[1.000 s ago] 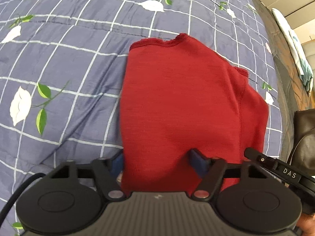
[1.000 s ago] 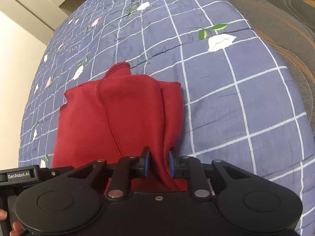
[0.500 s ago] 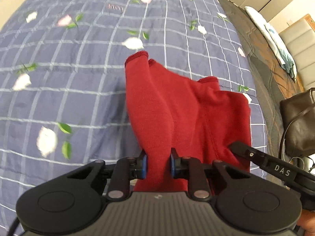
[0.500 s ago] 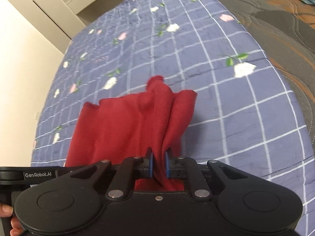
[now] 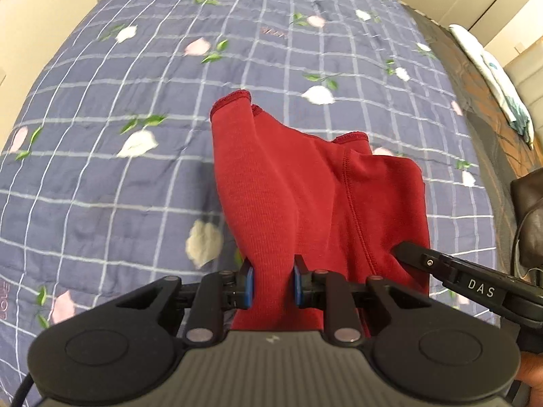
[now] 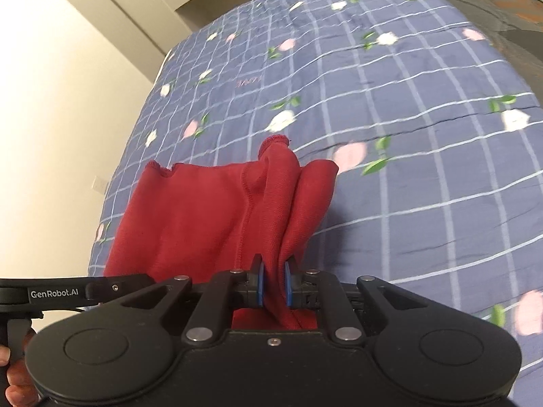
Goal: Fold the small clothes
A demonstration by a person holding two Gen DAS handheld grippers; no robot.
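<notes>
One red garment [image 5: 305, 196] hangs over the bed, lifted off the blue checked quilt [image 5: 101, 186], which serves as the landmark here. Two grippers hold it, one at each near corner. The left gripper [image 5: 273, 285] has its two blue-padded fingers [image 5: 248, 283] closed to a narrow gap on a bunched fold of the red cloth; its fingers have just been closing, with the cloth between them. The right gripper [image 6: 273, 285] pinches another gathered fold between its two blue pads, set closer together, and these too have just been closing on the fabric. From both pinch points the garment droops away toward the quilt, its far hems [image 5: 234, 100] low over the checks; whether they touch cannot be told. One stitched seam [image 5: 353, 203] runs down the cloth. In the left wrist view one dark bag [image 5: 529, 203] sits off the quilt's right edge, and one pale patterned pillow [image 5: 492, 68] lies beyond it. A cream wall [image 6: 51, 118] stands past the quilt's left edge in the right wrist view.
</notes>
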